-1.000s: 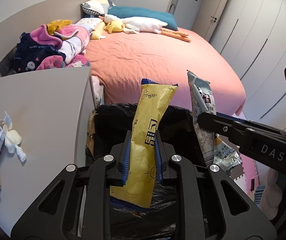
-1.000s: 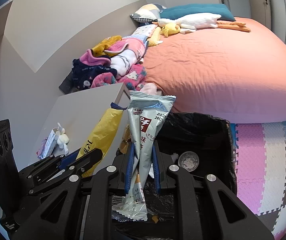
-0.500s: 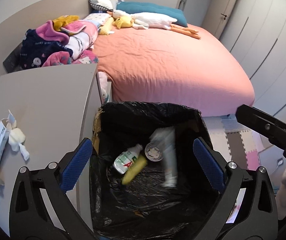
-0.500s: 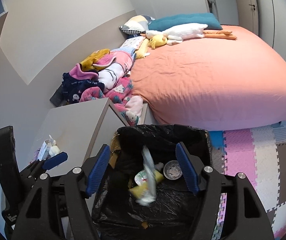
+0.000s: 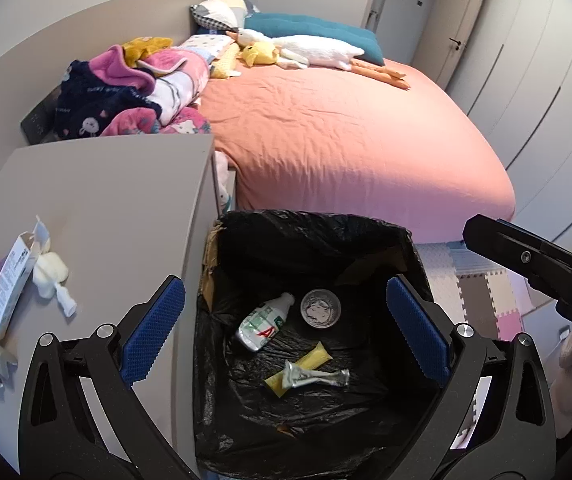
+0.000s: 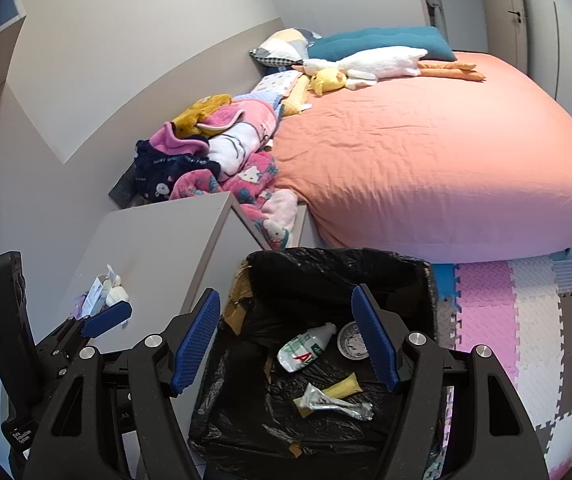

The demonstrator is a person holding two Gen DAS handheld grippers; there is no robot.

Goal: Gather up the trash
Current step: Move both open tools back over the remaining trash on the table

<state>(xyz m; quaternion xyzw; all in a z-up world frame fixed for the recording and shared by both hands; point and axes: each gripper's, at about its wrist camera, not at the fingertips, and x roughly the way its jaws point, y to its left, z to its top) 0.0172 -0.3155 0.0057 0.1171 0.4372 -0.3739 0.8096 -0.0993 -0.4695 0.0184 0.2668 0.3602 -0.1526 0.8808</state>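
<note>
both claws are over the bin (image 5: 318, 224) right now, and both are empty. the left gripper (image 5: 286, 332) has its blue pads spread as wide as they go, nothing between them but the black liner far below. the right gripper (image 6: 286, 340) is parted too, a bit narrower, nothing clamped in it either.

down in the bin lie the yellow wrapper (image 5: 302, 364) and the silver wrapper (image 5: 314, 377), the silver one lying across the yellow, both flat on the liner. just beyond them, a white bottle (image 5: 263, 322) and a round cup lid (image 5: 320, 307).

so where's the next piece? look left. on the grey cabinet top (image 5: 117, 208), near its left edge, sits a small carton (image 5: 7, 286) with a torn top, and a crumpled white wad (image 5: 50, 274) touching it on its right. whether those count as trash is my guess, but they look like it. the carton's long axis runs near-to-far, tilting a little right at the far end.

the relation that matters: that clutter lies left of the bin, and the left claw is the nearer one. in the right wrist view the left claw's pad already sits just beside the carton (image 6: 97, 296). i'd send the left hand across, jaws set across the carton's narrow width, with the right waiting at the bin.
</note>
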